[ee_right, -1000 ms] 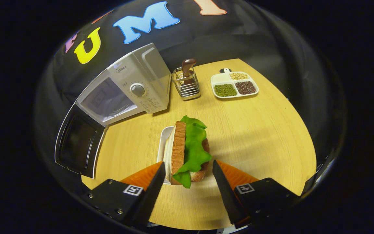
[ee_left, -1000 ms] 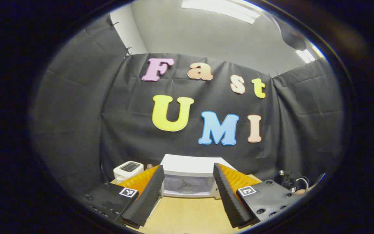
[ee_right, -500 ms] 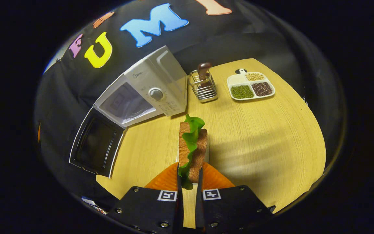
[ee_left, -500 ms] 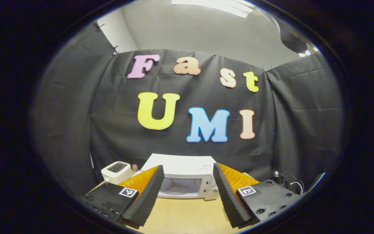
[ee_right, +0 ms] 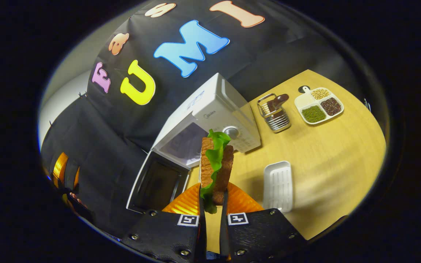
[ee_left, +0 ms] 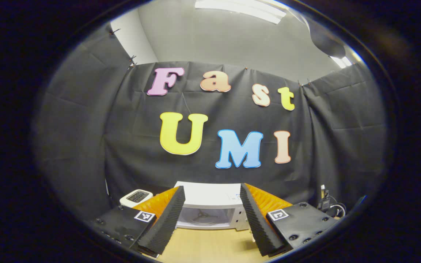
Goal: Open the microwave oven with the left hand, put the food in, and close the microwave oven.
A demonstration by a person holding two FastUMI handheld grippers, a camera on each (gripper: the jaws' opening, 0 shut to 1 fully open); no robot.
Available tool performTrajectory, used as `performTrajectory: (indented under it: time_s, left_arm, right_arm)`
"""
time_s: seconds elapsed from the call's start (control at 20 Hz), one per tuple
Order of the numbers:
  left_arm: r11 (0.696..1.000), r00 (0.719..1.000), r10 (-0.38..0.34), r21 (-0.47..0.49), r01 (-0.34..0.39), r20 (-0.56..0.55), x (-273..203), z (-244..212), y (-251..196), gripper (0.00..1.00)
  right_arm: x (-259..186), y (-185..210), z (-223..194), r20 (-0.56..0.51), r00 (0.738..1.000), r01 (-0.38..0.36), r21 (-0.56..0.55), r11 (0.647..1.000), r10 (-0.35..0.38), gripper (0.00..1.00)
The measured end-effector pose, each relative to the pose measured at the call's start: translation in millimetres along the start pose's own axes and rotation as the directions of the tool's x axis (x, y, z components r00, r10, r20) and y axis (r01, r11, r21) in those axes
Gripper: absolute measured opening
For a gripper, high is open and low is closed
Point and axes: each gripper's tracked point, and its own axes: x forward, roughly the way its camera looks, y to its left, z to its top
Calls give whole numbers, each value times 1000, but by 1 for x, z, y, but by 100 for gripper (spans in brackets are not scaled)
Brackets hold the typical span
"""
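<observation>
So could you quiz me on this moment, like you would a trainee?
1. True or false: the microwave door is shut.
2. What does the right gripper hold?
A. sandwich
B. white tray
C. nothing
3. Fill in: the left gripper is ____ and holds nothing.

Key: 1 false, the door hangs open. 2 A, both fingers press on the sandwich, which is lifted clear of the white tray. 3 open.
</observation>
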Motion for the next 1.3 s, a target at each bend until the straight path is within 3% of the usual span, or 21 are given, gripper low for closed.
performTrajectory:
  time_s: [0.3,0.55,0.65,0.8,0.9,1.2,1.3]
  left_arm:
    - [1000,998,23,5,-24,58,-2,45,83,96]
    - [999,997,49,-26,-47,67,-9,62,138,96]
    - [998,996,58,-25,-56,74,-8,61,154,96]
    - [998,997,55,-1,-55,56,-5,51,168,97]
    - [998,998,52,27,-53,33,-3,40,175,96]
    - [997,998,62,44,-62,2,1,24,187,96]
    - [996,997,77,48,-76,-3,0,19,195,96]
  right_arm:
    - [55,82,-10,74,987,-150,165,975,139,14]
    - [114,111,-15,148,975,-203,302,931,165,14]
    - [140,108,-18,160,978,-182,365,913,131,14]
    - [178,89,-16,201,979,-131,512,849,30,14]
    - [200,74,-7,225,973,-81,538,839,-50,14]
    - [267,54,14,279,942,-10,579,815,-187,14]
    - [284,51,18,300,925,-7,626,780,-232,14]
